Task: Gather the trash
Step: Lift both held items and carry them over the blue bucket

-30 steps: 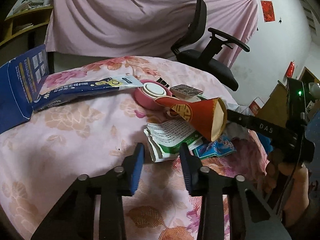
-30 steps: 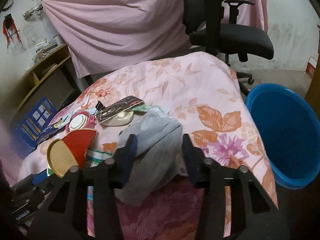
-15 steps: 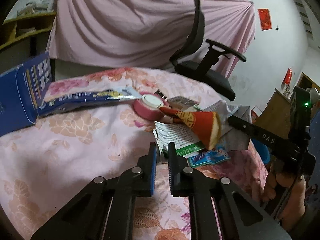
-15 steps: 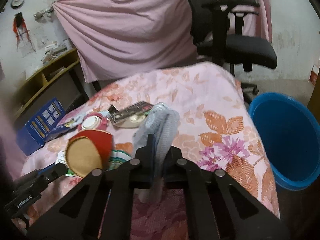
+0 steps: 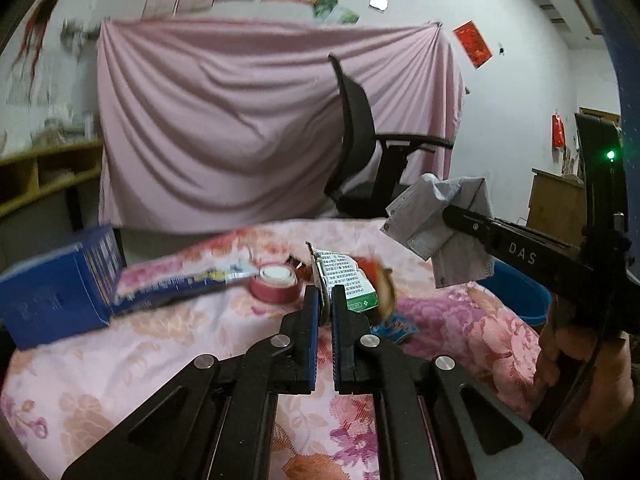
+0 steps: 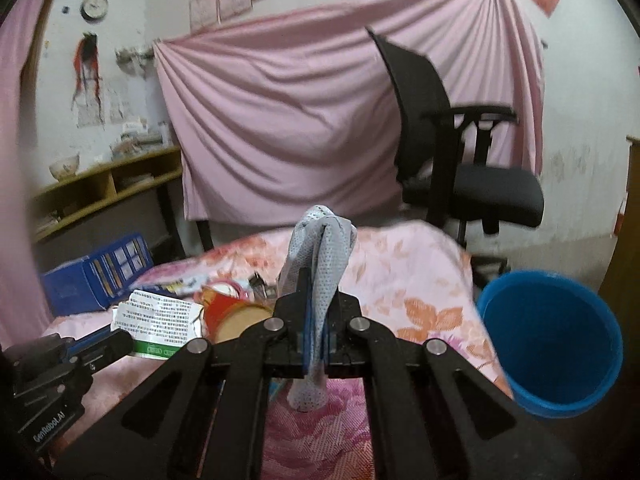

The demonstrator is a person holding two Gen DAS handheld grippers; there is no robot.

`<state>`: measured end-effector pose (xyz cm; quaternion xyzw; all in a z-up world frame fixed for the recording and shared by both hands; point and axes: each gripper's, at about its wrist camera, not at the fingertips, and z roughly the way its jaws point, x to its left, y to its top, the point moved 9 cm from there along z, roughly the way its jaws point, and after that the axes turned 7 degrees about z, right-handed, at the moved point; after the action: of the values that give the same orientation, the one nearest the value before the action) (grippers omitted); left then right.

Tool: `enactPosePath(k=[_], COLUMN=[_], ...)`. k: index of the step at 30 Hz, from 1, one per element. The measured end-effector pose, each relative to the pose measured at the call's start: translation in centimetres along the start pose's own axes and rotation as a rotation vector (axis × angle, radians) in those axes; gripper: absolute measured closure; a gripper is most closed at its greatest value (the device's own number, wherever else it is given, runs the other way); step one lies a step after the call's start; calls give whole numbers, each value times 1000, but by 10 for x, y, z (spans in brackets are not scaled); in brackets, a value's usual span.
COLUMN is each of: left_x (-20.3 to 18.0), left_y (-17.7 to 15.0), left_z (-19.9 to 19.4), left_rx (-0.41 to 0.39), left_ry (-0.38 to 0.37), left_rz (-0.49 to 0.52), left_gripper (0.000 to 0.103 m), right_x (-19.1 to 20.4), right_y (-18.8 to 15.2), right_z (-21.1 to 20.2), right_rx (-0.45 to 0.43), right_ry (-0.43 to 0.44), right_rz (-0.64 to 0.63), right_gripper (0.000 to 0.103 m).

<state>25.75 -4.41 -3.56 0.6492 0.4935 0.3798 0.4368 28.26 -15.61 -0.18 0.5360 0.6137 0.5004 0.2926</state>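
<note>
With the crumpled grey perforated cloth (image 6: 320, 256) pinched in the right claw (image 6: 316, 322) and the white-and-green printed paper packet (image 5: 346, 280) clamped in the left claw (image 5: 326, 300), both lifted off the floral pink surface (image 5: 160, 344), carry each right to the blue plastic bucket (image 6: 552, 344). The red paper cup (image 6: 232, 312), pink tape roll (image 5: 275, 282) and blue box (image 5: 56, 292) remain; the black office chair (image 6: 460, 152) stands beyond.
</note>
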Motion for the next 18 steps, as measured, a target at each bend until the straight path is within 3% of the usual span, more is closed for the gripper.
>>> enactPosePath(k=[7,11,15,18], left_x=[-13,-22,-45,-76], left_y=[22,53,88,109], left_z=[-15,-22,-17,1], left_rx=[-143,-240,-313,-311], left_ry=[45,50,6,-82], left_rz=[32,21,11,-12], left_gripper=[99,99,99,99], right_x=[3,-4,-28,-56], right_y=[18,35,54,68], right_z=[-27,-49,-72,-86], right_rx=[-147,-262,-341,-384], right_ry=[-5,-62,-128,-188], right_rz=[-14,-67,-64,-29], right_gripper=[70,70,70,70])
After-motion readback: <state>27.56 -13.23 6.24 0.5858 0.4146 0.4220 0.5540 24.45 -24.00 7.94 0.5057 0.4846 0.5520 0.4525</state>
